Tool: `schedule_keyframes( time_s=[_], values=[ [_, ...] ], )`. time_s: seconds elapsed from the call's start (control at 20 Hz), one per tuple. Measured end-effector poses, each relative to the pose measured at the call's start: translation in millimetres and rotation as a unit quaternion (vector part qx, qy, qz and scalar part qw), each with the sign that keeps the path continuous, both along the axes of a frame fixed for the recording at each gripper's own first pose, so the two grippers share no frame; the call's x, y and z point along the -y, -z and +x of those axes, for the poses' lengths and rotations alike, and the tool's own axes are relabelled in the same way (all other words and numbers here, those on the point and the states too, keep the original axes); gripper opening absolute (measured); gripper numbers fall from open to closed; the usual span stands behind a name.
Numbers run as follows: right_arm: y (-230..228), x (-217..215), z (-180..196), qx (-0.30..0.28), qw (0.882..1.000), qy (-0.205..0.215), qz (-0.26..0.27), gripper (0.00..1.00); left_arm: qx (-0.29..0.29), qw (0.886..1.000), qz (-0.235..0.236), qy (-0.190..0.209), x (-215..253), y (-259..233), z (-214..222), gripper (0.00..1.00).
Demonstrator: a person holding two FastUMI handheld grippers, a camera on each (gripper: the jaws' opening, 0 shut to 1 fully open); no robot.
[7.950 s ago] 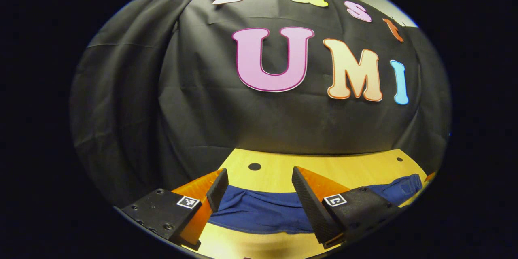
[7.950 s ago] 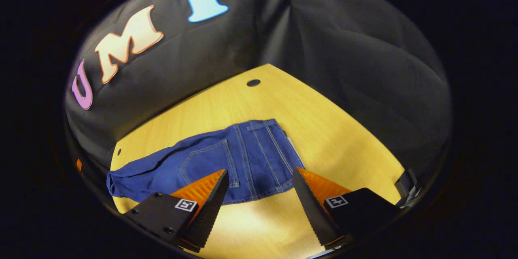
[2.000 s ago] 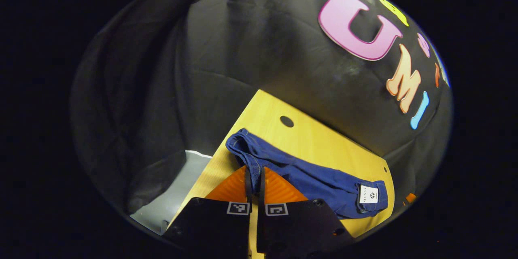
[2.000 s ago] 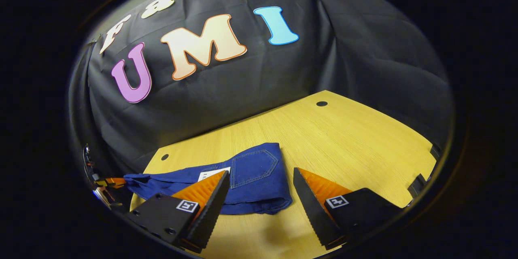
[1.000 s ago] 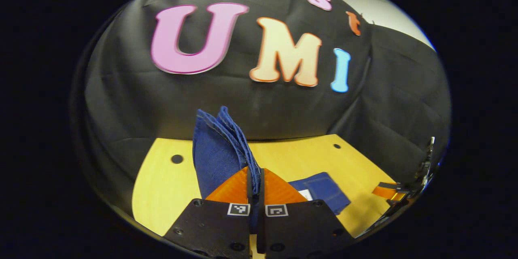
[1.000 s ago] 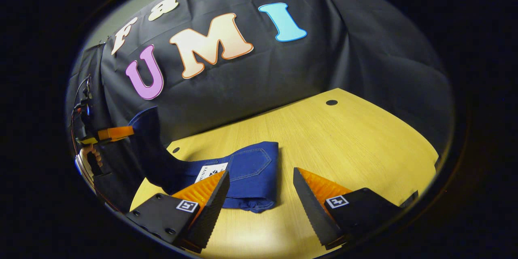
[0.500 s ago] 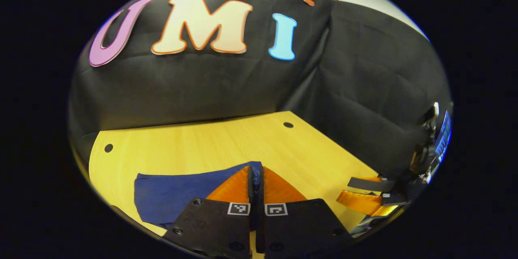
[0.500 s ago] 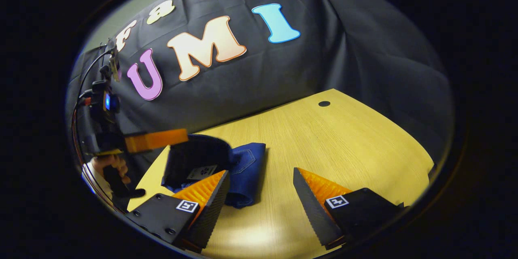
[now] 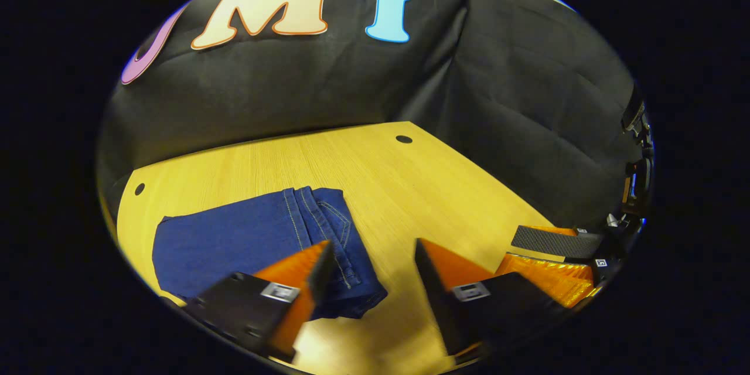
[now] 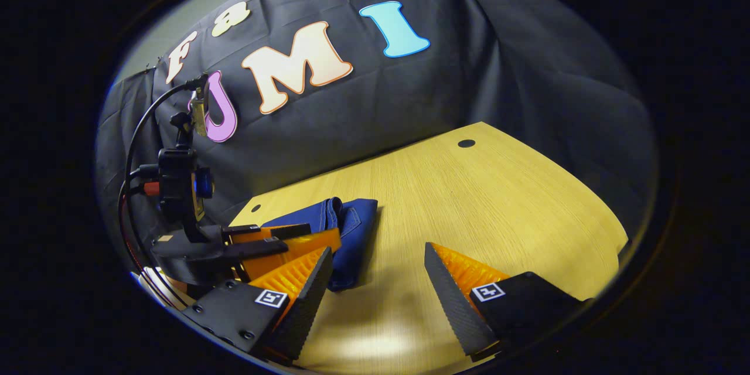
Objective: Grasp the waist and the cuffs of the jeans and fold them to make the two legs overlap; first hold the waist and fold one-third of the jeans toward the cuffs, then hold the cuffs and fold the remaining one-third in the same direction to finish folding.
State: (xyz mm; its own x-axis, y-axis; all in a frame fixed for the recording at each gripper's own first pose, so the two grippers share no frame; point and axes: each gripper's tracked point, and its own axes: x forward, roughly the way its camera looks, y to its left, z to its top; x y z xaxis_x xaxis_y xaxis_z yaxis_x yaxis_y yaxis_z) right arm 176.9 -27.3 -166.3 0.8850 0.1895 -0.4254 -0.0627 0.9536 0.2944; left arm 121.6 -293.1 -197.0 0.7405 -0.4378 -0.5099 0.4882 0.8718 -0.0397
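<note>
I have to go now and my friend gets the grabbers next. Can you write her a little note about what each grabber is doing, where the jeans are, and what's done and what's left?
Left gripper: open, holding nothing, just above the near edge of the jeans.
Right gripper: open, holding nothing, over bare table to the right of the jeans.
Jeans: lying on the yellow table as a compact folded bundle with stacked layers; no leg or cuff trails out.
Done: by how they lie, the legs overlap and both folds look made.
Left: probably nothing but pulling both grippers away; maybe tidy the slightly bunched edge.
</note>
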Motion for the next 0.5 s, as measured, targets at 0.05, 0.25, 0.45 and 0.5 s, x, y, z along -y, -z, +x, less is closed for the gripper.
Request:
schedule_keyframes(
  time_s=[0.05,0.25,0.45,0.5],
  values=[
    [-5,-3,1,0.007,1.0,-0.002,0.006,0.98,0.015,1.0,0.011,-0.013,-11,-7,-1,0.99],
    [-34,-15,-2,0.05,0.998,-0.017,0.029,0.98,0.074,0.995,0.024,-0.062,-54,-44,-3,0.93],
    [-44,-36,-10,0.072,0.996,-0.048,0.033,0.98,0.095,0.99,0.024,-0.104,-94,-62,-18,0.93],
    [-46,-42,-12,0.075,0.995,-0.057,0.036,0.98,0.101,0.988,0.023,-0.116,-104,-65,-22,0.93]
  ],
)
